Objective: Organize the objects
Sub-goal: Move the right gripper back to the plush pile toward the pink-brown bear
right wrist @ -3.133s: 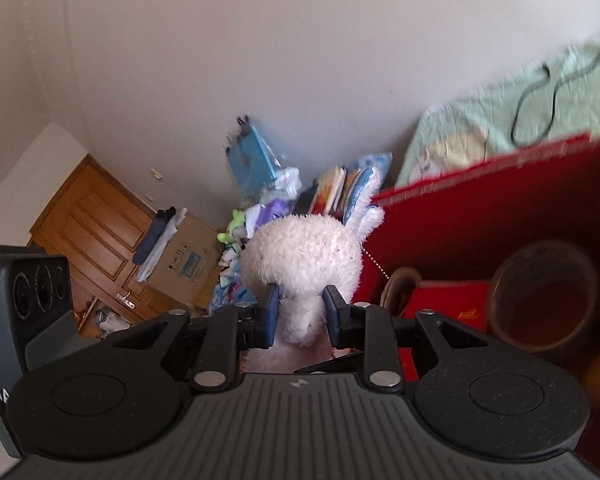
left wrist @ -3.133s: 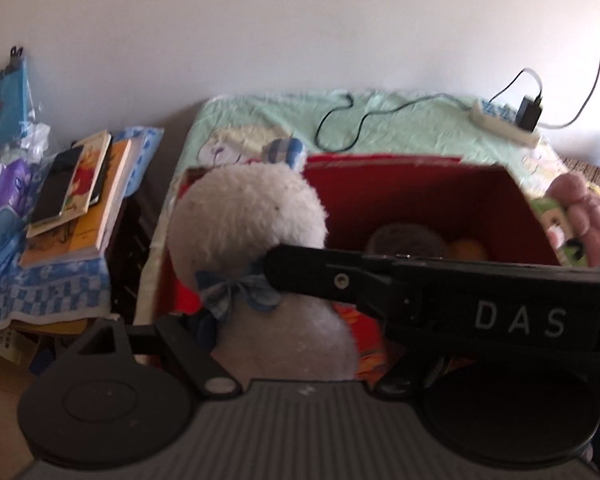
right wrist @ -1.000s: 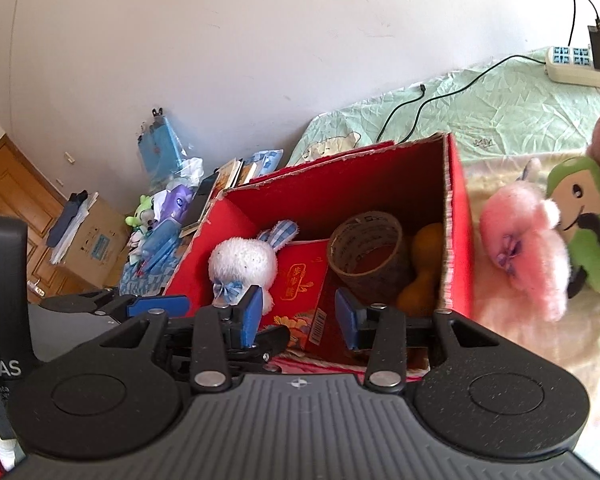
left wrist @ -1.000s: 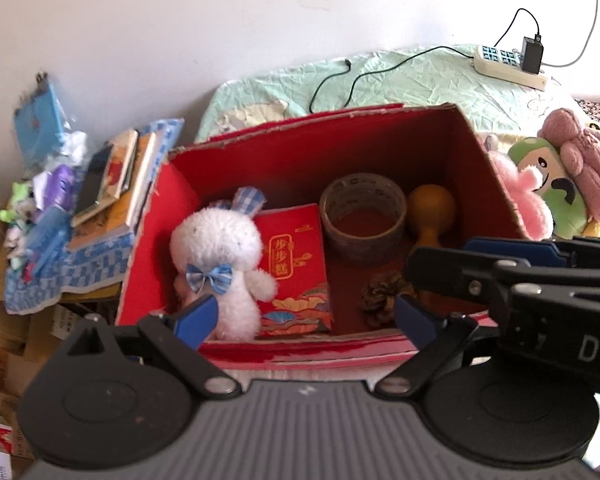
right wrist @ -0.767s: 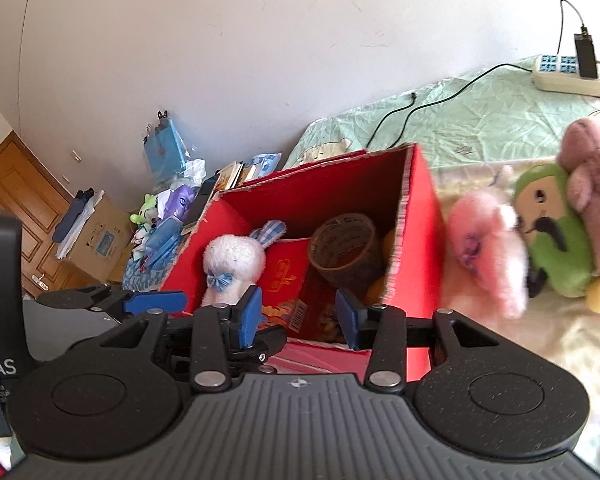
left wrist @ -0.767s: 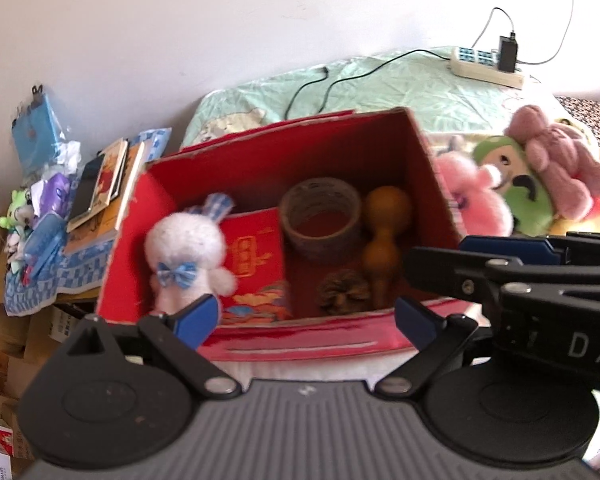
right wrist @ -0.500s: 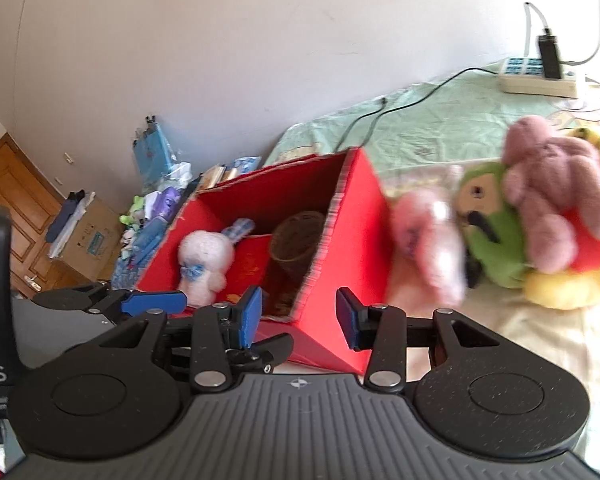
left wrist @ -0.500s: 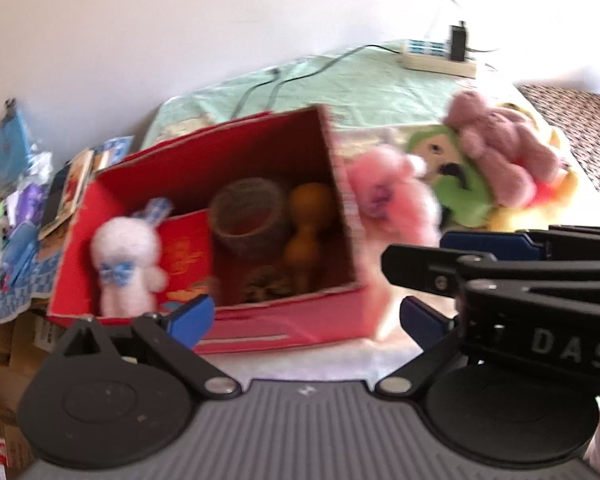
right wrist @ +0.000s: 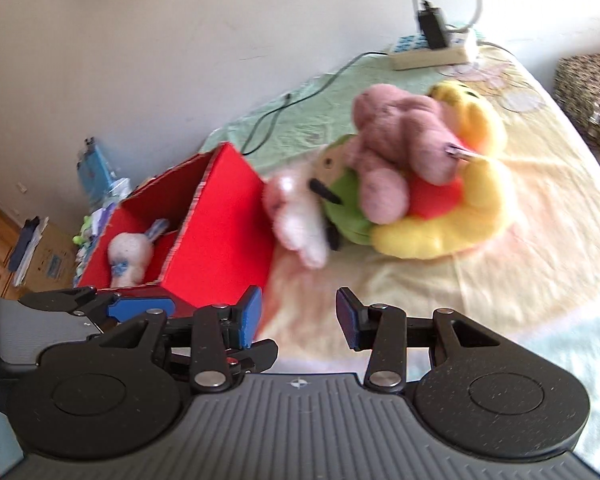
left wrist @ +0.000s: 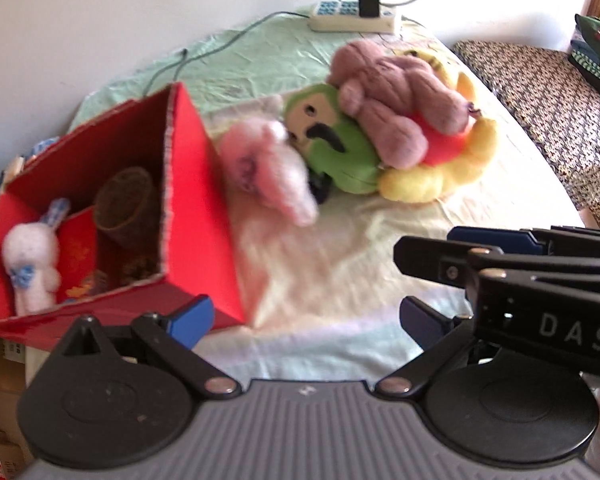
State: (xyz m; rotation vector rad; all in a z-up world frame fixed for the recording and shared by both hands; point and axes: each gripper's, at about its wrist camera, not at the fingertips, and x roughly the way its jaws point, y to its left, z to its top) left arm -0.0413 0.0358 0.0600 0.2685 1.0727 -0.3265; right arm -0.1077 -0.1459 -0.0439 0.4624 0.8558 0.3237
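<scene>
- While my left gripper [left wrist: 306, 318] hangs over the bed [left wrist: 340, 280] with its jaws wide and empty, the left wrist view shows the red box [left wrist: 196, 200] at the left, open on top.
- Inside the box the white bunny [left wrist: 32, 258] stands at the near left end, a red packet [left wrist: 80, 260] beside it and a brown roll [left wrist: 126, 204] farther in.
- Just right of the box lie the plush toys in a heap: pink toy [left wrist: 270, 170], green toy [left wrist: 332, 152], mauve toy [left wrist: 392, 100] lying over the yellow toy [left wrist: 440, 168].
- My other gripper crosses at the right edge; its body reads "DAS".
- A power strip [left wrist: 354, 20] with a black plug lies by the wall.
- In the right wrist view, my right gripper [right wrist: 298, 314] has its jaws apart, holding nothing, above the sheet just right of the box [right wrist: 228, 216].
- The bunny [right wrist: 128, 258] stands in the box; the toys lie beyond my jaws.
</scene>
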